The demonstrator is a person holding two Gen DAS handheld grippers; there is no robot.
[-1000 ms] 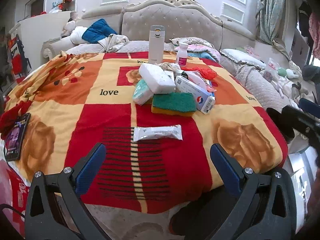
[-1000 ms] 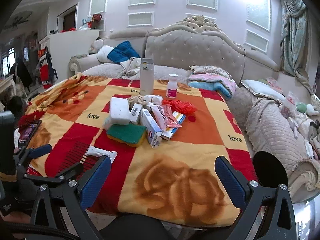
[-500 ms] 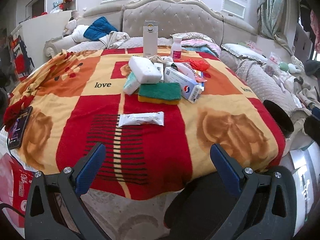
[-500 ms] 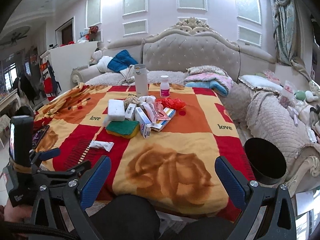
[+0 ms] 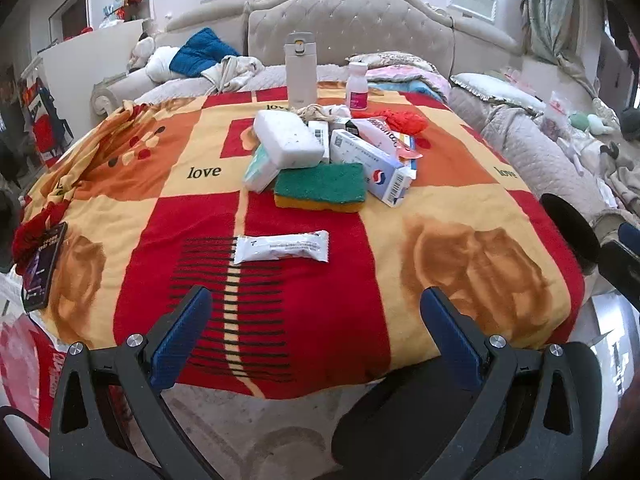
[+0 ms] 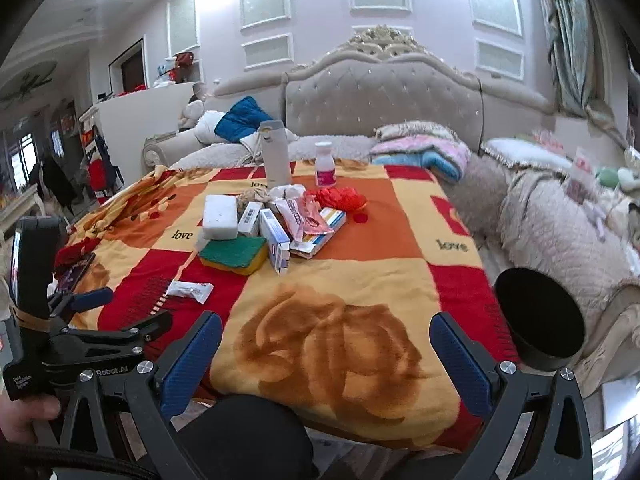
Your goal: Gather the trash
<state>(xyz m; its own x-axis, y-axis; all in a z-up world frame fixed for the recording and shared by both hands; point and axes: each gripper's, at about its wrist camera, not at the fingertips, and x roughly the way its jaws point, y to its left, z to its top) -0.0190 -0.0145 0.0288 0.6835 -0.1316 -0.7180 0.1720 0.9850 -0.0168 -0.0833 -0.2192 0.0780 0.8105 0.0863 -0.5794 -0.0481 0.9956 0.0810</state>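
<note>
Both tools empty, fingers wide apart, held off the near edge of the bench, which is covered by a red/orange/yellow "love" blanket (image 5: 200, 208). Left tool (image 5: 316, 328) faces a white wrapper (image 5: 282, 246) lying flat and alone on a red square, well short of the fingertips. Behind it, the main trash pile mid-bench: green-and-yellow sponge (image 5: 320, 187) in front, white block (image 5: 288, 142) leaning on a pale tissue pack (image 5: 260, 170), blue-and-white box (image 5: 370, 164) just right of the sponge, more small boxes and a pink packet stacked behind, red crumpled bag (image 5: 408, 122) at the far right of the pile. Tall thermos (image 5: 301, 70) and small white bottle (image 5: 357, 86) upright at the far edge. Phone (image 5: 42, 266) on the left edge. Right tool (image 6: 326, 350) hangs over the orange rose print; black bin (image 6: 538, 318) beside the bench's right edge. The left tool's body shows in the right view at lower left, a hand (image 6: 28, 416) gripping it.
</note>
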